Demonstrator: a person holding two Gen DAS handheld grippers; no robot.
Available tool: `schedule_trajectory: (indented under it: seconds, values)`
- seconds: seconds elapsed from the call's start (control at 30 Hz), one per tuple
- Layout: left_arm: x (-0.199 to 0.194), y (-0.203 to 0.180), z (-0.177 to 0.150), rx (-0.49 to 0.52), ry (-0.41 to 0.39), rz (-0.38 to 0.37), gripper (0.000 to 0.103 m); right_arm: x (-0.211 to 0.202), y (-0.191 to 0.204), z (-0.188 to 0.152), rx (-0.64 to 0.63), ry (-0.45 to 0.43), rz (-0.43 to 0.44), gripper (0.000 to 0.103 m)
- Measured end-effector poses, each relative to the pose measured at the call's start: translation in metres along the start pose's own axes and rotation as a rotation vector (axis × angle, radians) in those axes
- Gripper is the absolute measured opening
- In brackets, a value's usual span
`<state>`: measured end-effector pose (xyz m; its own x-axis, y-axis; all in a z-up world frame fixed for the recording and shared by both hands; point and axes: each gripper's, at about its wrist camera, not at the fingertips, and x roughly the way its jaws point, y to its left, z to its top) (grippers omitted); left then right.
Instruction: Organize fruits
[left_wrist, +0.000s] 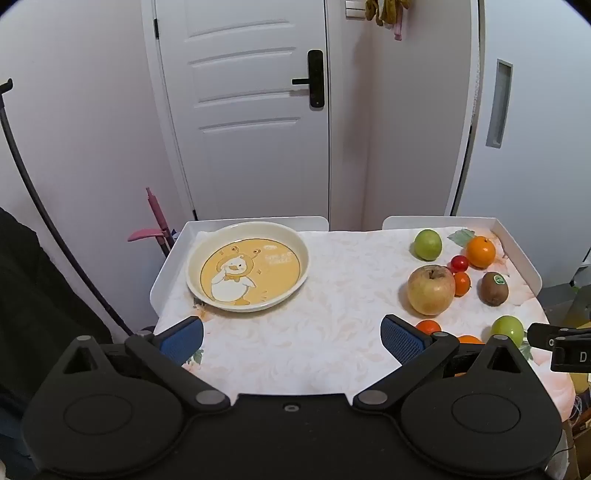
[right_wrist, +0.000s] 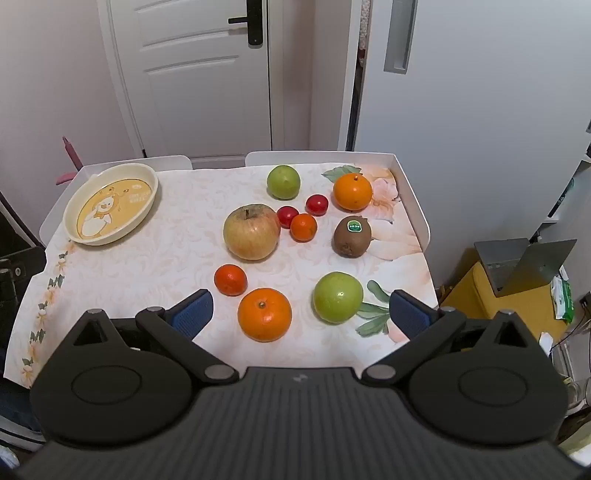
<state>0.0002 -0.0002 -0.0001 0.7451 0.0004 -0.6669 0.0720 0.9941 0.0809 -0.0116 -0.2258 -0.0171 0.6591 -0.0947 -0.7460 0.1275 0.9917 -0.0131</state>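
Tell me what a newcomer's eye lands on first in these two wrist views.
First, the loose cluster of fruit on the right half of the floral tablecloth: a big yellow-red apple, two oranges, two green fruits, a stickered kiwi and small red tomatoes. Next, the duck-print plate sitting empty at the far left corner. Both grippers, left gripper and right gripper, hover wide open, holding nothing.

Cream-yellow duck plate (left_wrist: 248, 266), floral tablecloth (right_wrist: 177, 258), blue-padded tongs (right_wrist: 301, 314)

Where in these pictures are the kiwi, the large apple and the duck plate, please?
kiwi (right_wrist: 351, 236): right wrist view, brown skin below its sticker.
large apple (right_wrist: 251, 232): right wrist view, middle of its side.
duck plate (left_wrist: 247, 230): left wrist view, far rim.
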Motion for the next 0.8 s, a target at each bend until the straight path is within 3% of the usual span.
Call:
schedule_trajectory:
  seconds: [0.8]
  values:
    - [0.0015,-0.0018,-0.0016,0.001,-0.006,-0.011,0.103,0.0054,-0.0016,-0.0008,-0.001,0.008,0.005,0.103]
